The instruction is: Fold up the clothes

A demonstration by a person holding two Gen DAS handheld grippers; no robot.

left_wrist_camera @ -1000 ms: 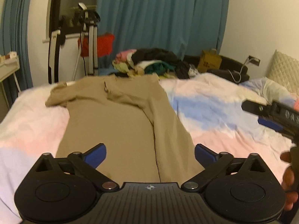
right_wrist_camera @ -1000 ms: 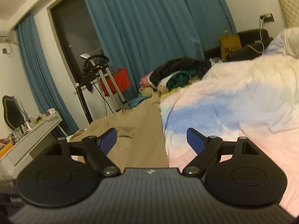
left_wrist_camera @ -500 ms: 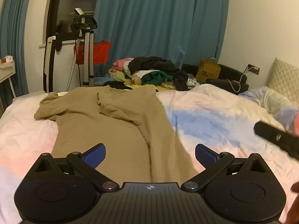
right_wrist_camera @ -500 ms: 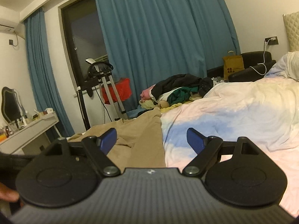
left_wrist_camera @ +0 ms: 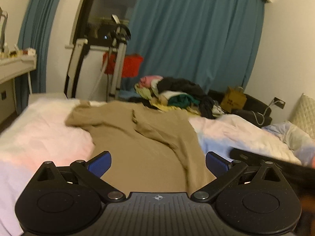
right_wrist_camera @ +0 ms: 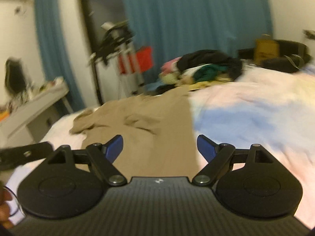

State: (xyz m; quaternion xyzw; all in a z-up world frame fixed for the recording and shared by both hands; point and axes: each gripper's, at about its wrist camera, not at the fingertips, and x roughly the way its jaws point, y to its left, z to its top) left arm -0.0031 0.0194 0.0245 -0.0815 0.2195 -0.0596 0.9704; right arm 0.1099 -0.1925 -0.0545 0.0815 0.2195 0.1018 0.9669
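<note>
A tan shirt [left_wrist_camera: 145, 145] lies spread on the bed, one sleeve folded over its body, the other sticking out at the far left. My left gripper [left_wrist_camera: 158, 162] hovers open over the shirt's near hem, nothing between its blue pads. In the right wrist view the same tan shirt [right_wrist_camera: 149, 129] lies ahead, and my right gripper [right_wrist_camera: 159, 147] is open above its near right part, holding nothing. The right gripper shows as a dark bar [left_wrist_camera: 261, 158] at the right of the left wrist view. The right wrist view is blurred by motion.
The bed cover [left_wrist_camera: 236, 131] is pastel pink, blue and white. A pile of mixed clothes [left_wrist_camera: 173, 96] sits at the far edge. Beyond it stand a garment steamer stand [left_wrist_camera: 118, 59], a red box [left_wrist_camera: 130, 64], blue curtains and a white desk [right_wrist_camera: 35, 106] at the left.
Both grippers have swung left and tilted; the right wrist view now looks more over the shirt. Both stay open and the shirt has not moved.
</note>
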